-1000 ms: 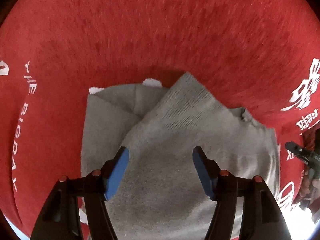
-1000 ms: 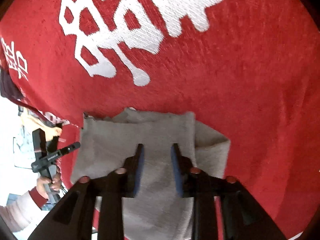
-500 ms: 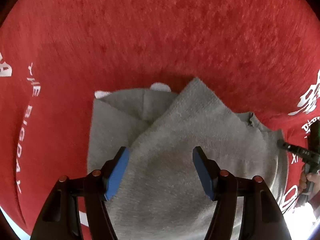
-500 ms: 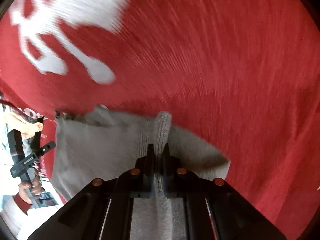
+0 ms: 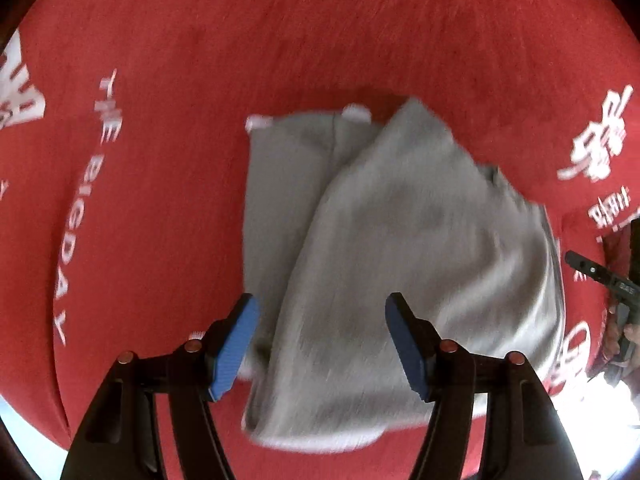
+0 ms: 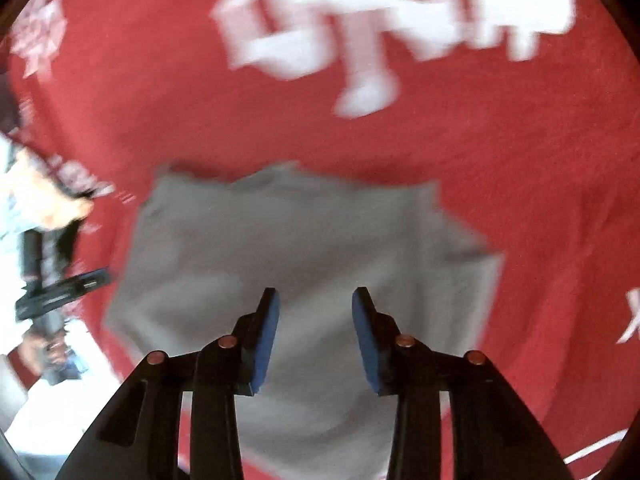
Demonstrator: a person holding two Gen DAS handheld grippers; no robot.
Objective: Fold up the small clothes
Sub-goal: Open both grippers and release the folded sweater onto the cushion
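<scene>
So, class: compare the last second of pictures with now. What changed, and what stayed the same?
The right gripper closed on the grey garment half a second ago and has now opened, letting go. The left gripper stayed open above the garment, which still lies folded on the red cloth.

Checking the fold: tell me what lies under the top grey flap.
Under the top flap a lower layer of the grey garment shows at left, on the red cloth. Whatever else it covers is hidden.
</scene>
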